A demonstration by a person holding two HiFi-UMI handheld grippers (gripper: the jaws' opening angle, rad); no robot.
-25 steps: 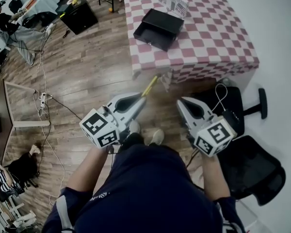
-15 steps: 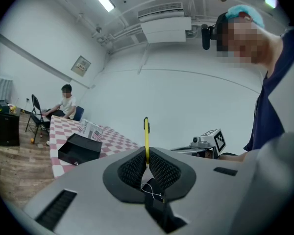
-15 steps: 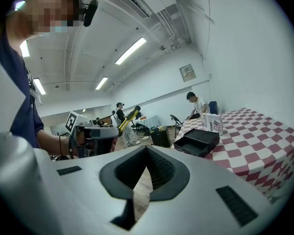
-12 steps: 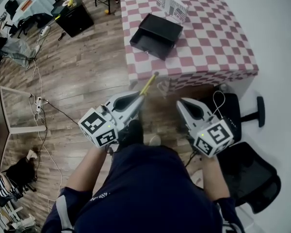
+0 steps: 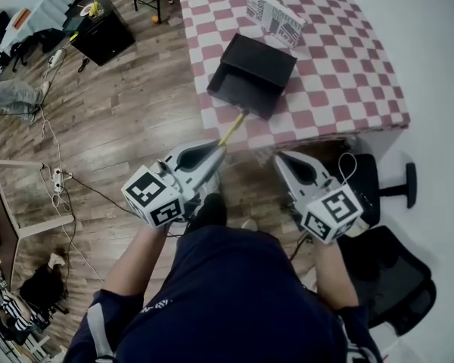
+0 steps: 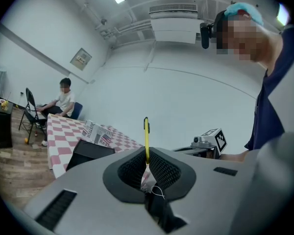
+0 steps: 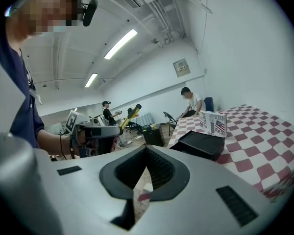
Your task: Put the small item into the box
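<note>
A black open box lies near the front edge of the red-and-white checked table. Behind it stands a printed carton. My left gripper is shut on a thin yellow pen, whose far end points at the box's near side. In the left gripper view the pen stands up from between the jaws, with the box at the left. My right gripper hangs shut with nothing in it, just short of the table. It sees the box and the left gripper.
A black office chair stands at the right by the table, another chair behind it. A black cabinet and cables are on the wooden floor at the left. A person sits at the table's far end.
The table and black box have come closer in the head view as I step forward. The pen's tip now reaches the table's front edge by the box. Both grippers keep their states.
</note>
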